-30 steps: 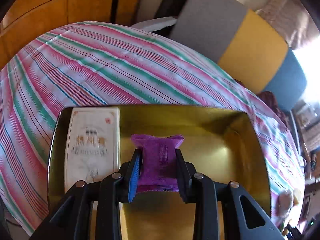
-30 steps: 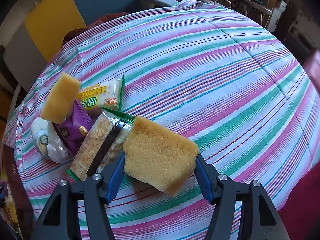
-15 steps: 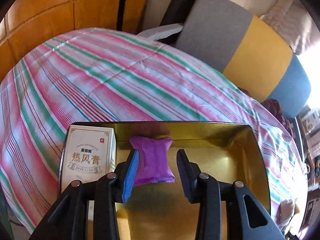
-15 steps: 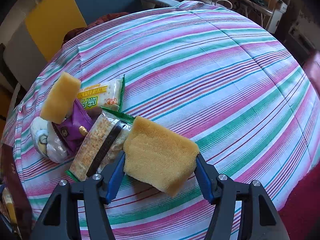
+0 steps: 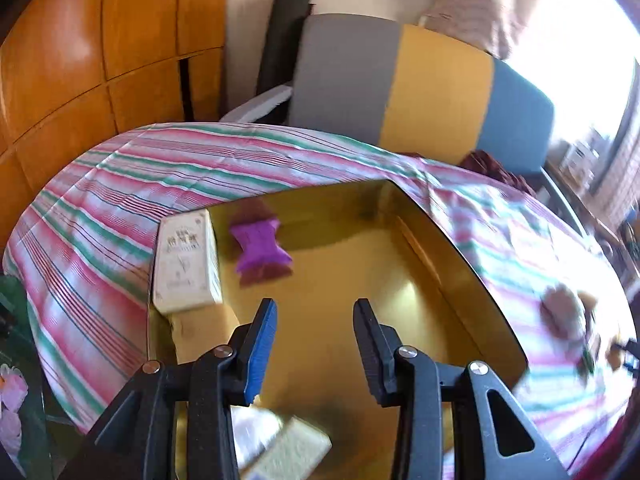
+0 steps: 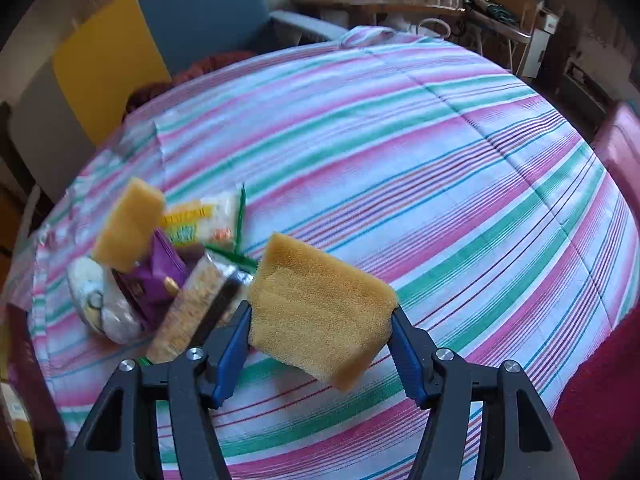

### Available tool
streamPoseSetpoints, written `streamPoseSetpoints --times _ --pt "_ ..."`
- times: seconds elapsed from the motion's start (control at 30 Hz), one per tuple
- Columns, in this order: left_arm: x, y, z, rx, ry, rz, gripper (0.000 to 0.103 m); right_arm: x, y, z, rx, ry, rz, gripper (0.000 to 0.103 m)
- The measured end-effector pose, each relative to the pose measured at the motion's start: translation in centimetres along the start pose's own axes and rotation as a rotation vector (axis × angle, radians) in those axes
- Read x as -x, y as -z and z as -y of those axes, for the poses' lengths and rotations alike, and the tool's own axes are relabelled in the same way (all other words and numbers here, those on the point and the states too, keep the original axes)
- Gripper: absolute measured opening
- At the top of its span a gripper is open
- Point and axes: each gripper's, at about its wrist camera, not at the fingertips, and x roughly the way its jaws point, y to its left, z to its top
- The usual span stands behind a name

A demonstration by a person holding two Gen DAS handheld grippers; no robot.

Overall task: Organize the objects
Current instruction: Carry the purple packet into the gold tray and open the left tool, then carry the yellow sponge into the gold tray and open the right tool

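The yellow sponge (image 6: 320, 312) sits pinched across its width in the right gripper (image 6: 320, 344), above the striped tablecloth (image 6: 420, 168) near its front edge. It looks light, soft and springy, so a gentle squeeze at mid-body should hold it. Beside it lies the snack pile (image 6: 168, 272). The left gripper (image 5: 314, 344) hangs parted and empty over the gold tray (image 5: 460, 264), where the purple packet (image 5: 260, 250) lies near the far-left corner beside a white box (image 5: 184, 260).

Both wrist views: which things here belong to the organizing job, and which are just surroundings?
Job:
- gold tray
- purple packet and white box in the tray
- yellow sponge clamped in the right gripper
- snack pile on the cloth
- left gripper, open and empty

Surroundings:
- striped tablecloth
- colour-block chair
- wooden cabinet
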Motion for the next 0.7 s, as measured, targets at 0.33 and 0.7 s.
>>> streamPoseSetpoints --times 0.33,0.7 --pt "2.3 3.5 0.6 -0.037 0.036 0.002 0.039 3.0 0.6 -3.0 0.13 -0.098 0.122 0.065" --pt "3.0 5.0 0.8 -0.042 0.065 -0.012 0.039 2.6 0.8 -3.1 0.145 -0.086 0.11 0.065"
